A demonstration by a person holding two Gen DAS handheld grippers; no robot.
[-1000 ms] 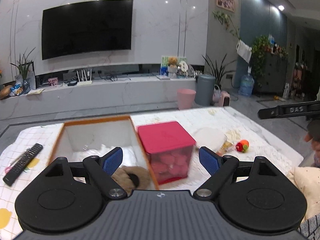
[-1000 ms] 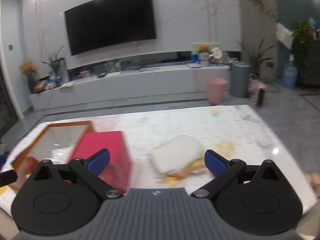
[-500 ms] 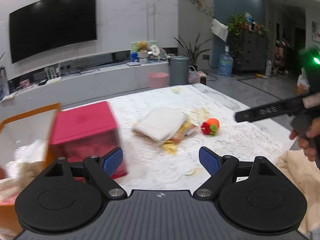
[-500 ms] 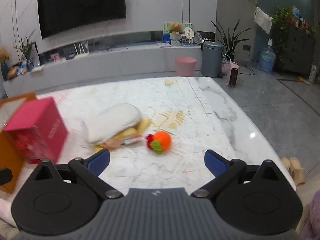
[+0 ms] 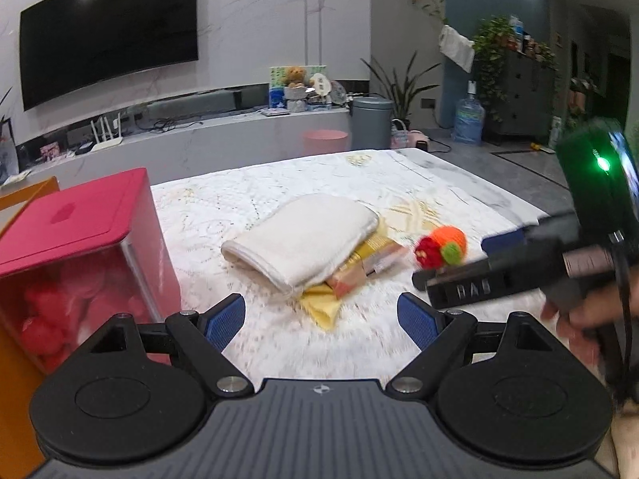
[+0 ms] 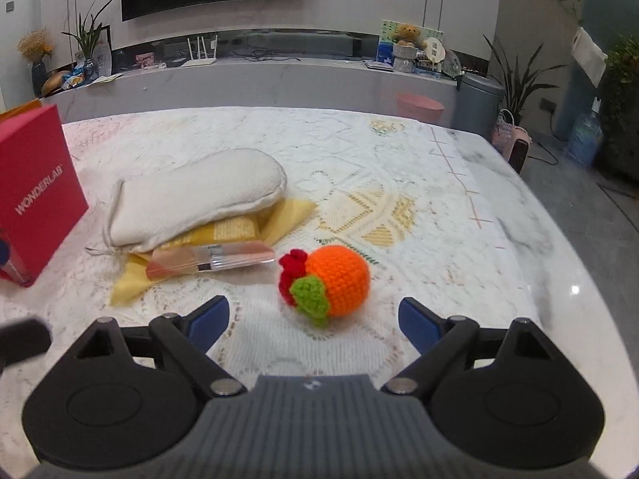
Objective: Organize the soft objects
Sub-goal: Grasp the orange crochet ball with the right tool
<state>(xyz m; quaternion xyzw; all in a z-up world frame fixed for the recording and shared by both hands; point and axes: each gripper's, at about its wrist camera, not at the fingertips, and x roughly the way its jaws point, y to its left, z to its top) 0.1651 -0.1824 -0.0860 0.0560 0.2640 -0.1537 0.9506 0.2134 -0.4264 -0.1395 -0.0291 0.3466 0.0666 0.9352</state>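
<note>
Lace-covered table: crocheted orange, white pouch over perhaps yellow cloth, pink box.

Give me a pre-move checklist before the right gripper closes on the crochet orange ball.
1. Right gripper open: ok, jaws spread wide with nothing between them.
2. Crochet ball lined up with the gap: ok, it sits just ahead of the fingertips, roughly centred.
3. Ball free of neighbours: ok, it sits apart from the clear packet and the white pouch.
4. Fingers actually around the ball: not ok, the ball lies beyond the blue pads.
5. Left gripper out of the way: ok, open, empty, aimed at the pouch.
6. Drop-off spot ready: cannot tell, only part of the red box shows.
</note>
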